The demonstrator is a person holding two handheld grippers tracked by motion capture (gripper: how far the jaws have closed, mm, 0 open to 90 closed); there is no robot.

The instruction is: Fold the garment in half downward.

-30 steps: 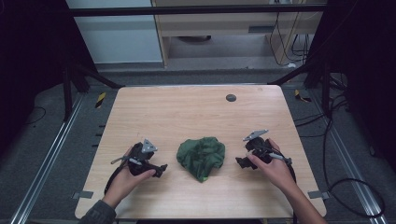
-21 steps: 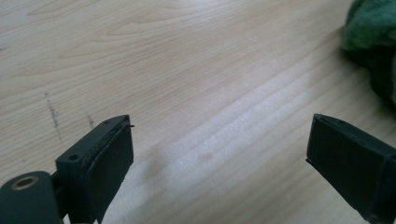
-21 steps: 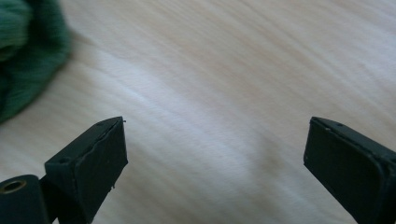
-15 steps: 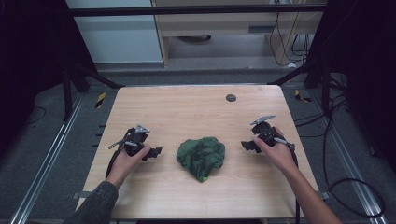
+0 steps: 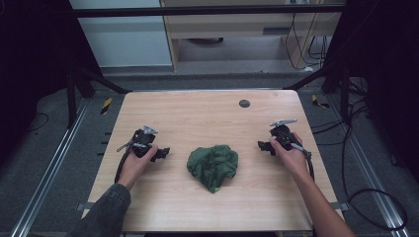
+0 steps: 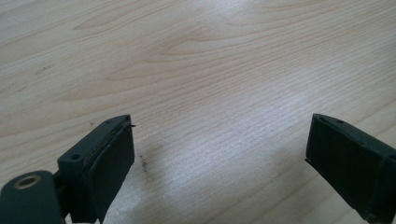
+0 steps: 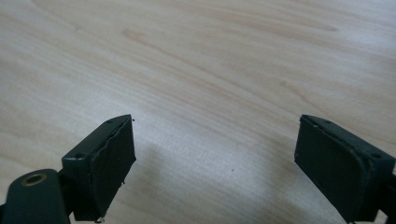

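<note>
A crumpled dark green cloth [image 5: 213, 166] lies on the wooden table [image 5: 207, 113], a little nearer the front edge than the middle. My left gripper [image 5: 162, 153] is held low over the table to the cloth's left, apart from it, its jaws pointing toward the cloth. In the left gripper view its black pads [image 6: 109, 163] stand wide apart over bare wood. My right gripper [image 5: 263, 146] is to the cloth's right, also apart from it. Its pads [image 7: 338, 163] are spread wide over bare wood, holding nothing.
A small dark round disc [image 5: 244, 103] sits near the table's far edge. Cables [image 5: 368, 197] trail over the grey floor at the right. A black frame and shelving stand beyond the table's far side.
Both hands have moved away from the front edge, toward the far side, and outward from the cloth. The cloth has stayed where it was.
</note>
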